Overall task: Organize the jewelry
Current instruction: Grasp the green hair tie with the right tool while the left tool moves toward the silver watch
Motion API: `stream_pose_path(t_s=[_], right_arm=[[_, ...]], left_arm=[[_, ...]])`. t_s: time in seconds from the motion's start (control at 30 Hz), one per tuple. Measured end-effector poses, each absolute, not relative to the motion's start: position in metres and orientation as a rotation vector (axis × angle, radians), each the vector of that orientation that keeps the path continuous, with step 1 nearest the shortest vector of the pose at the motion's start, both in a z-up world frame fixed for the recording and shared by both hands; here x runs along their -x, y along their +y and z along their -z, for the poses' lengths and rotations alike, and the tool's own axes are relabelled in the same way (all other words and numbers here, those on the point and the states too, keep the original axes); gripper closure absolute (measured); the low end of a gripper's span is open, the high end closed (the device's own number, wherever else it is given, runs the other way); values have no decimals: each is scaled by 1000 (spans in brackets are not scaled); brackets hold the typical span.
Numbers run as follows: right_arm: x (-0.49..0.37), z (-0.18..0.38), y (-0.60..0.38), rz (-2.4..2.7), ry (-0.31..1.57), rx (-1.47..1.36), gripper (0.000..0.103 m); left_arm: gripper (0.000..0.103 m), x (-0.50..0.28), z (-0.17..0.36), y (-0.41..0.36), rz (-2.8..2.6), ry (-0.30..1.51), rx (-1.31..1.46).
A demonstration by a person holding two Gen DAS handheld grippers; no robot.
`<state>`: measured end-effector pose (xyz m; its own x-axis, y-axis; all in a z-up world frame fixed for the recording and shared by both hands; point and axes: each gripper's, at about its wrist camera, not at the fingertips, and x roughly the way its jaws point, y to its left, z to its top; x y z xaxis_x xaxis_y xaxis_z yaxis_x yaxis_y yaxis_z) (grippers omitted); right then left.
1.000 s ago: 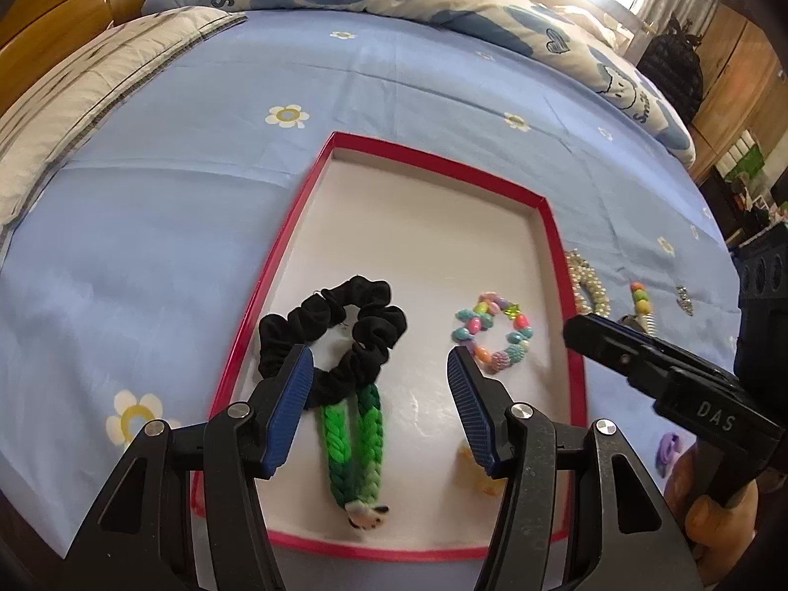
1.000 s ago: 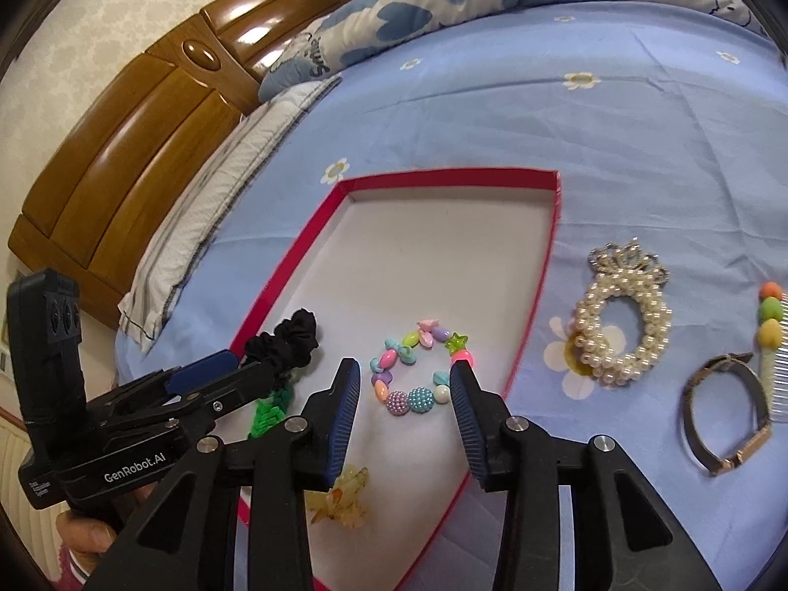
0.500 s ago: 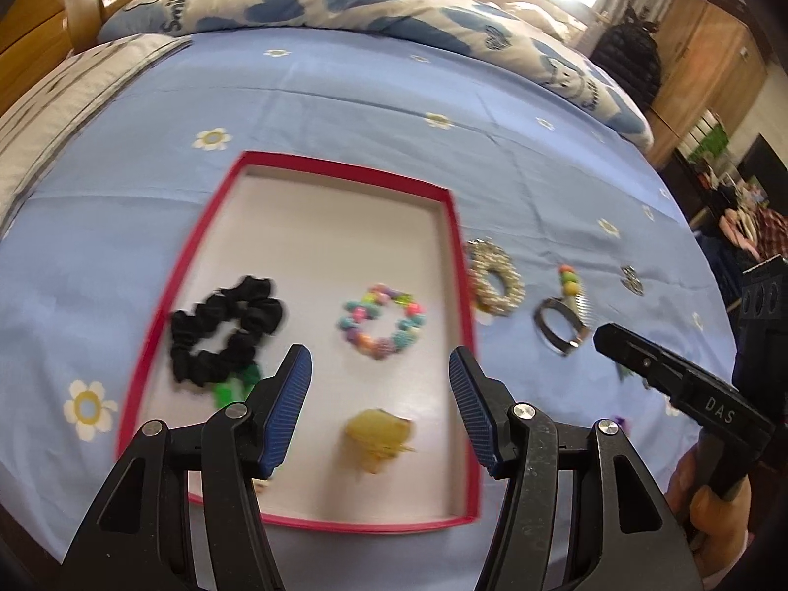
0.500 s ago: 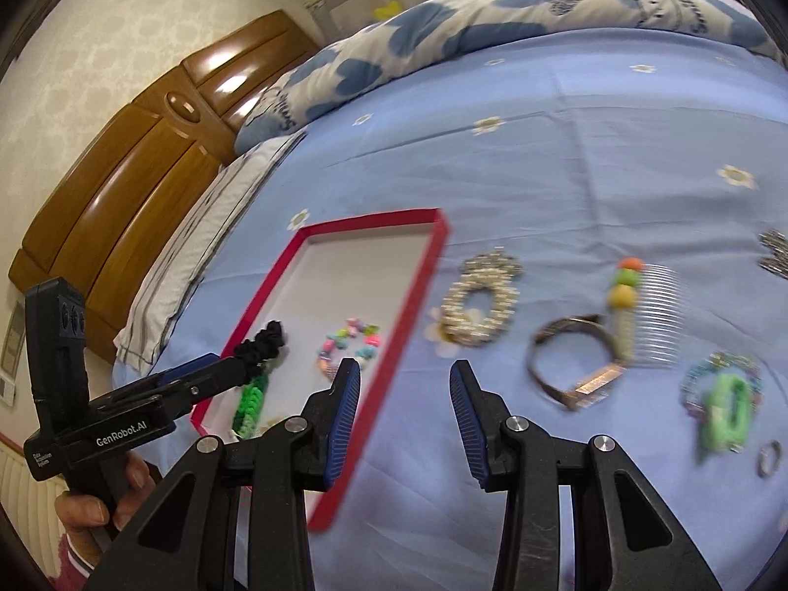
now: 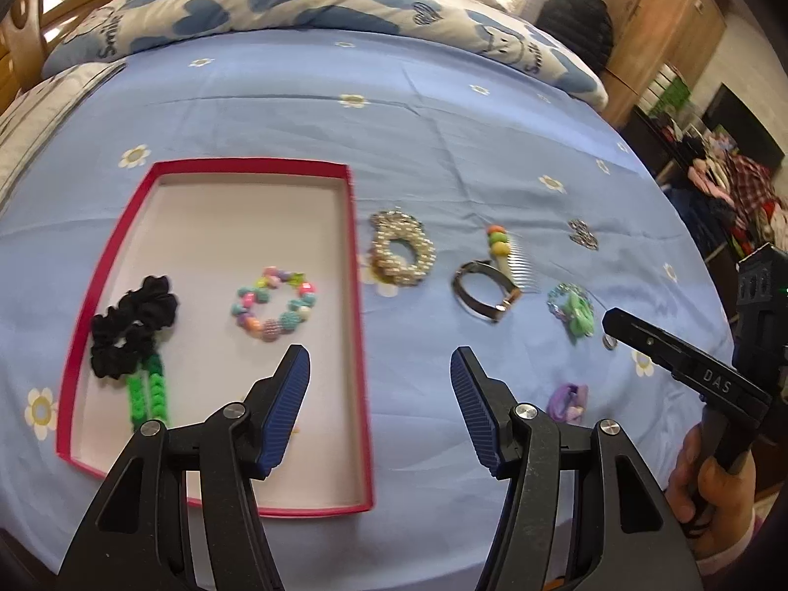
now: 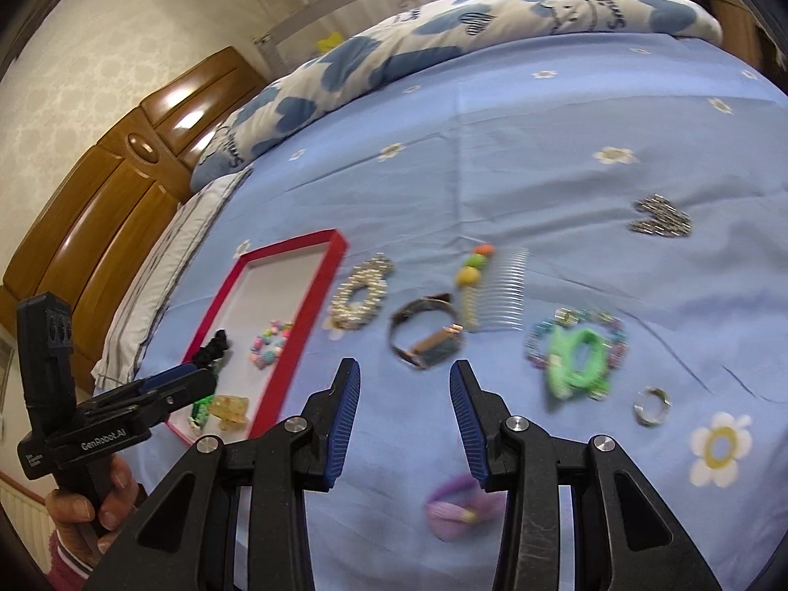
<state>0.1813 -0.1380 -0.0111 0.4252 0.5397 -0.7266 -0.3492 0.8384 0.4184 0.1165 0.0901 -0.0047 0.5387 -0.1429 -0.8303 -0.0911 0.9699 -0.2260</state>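
Observation:
A red-rimmed tray (image 5: 357, 266) (image 6: 315, 290) lies on the blue bedsheet and holds a black scrunchie (image 5: 133, 325), a green braided band (image 5: 147, 394), a coloured bead bracelet (image 5: 276, 303) and a yellow clip (image 6: 229, 409). To its right on the sheet lie a pearl scrunchie (image 5: 401, 256) (image 6: 359, 290), a metal bangle (image 5: 485, 288) (image 6: 426, 337), a comb with coloured balls (image 5: 509, 258) (image 6: 497, 290), a green clip on a bead bracelet (image 6: 576, 354), a ring (image 6: 651, 406) and a purple tie (image 6: 460, 505). My left gripper (image 5: 379, 409) hangs open over the tray's right rim. My right gripper (image 6: 404, 418) hangs open below the bangle, empty.
A silver brooch (image 6: 660, 216) lies far right on the sheet. A folded heart-print quilt (image 5: 305, 5) runs along the back, with a wooden headboard (image 6: 98, 197) to the left. A wardrobe (image 5: 660, 24) and clutter stand beyond the bed's right edge.
Both grippers have swung to the right, away from the tray's contents: the left now sits over the tray's right rim, the right over the loose items on the sheet. Both stay empty.

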Motion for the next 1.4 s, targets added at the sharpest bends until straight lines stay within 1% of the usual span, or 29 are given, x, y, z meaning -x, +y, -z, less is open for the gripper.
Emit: stream_pose_path(t_s=[0.33,0.77,0.87,1.1,1.27,1.3,1.4], right_arm=[[-183,25,-182,-470,1000,-246,62],[-196,37,-192,-447,1002,-230,63],[-202,41,-190,-452,1012,-226,66],[-215,53,-184,-462,1039,-195,66],[-226,64,-182,-470,1069,-156,69],[-227,66,-181,-473,1075,-150,72],[-231,70,-181,-485,1085,-138,75]], left_arm=[[44,-127,9,58,92,1020,208],[44,-151,17,26,153,1040,141],[44,-159,20,19,170,1043,127],[44,-181,34,1,204,1059,88],[45,-199,48,-10,235,1079,50],[45,-202,51,-12,241,1084,41],[49,-212,59,-16,258,1101,28]])
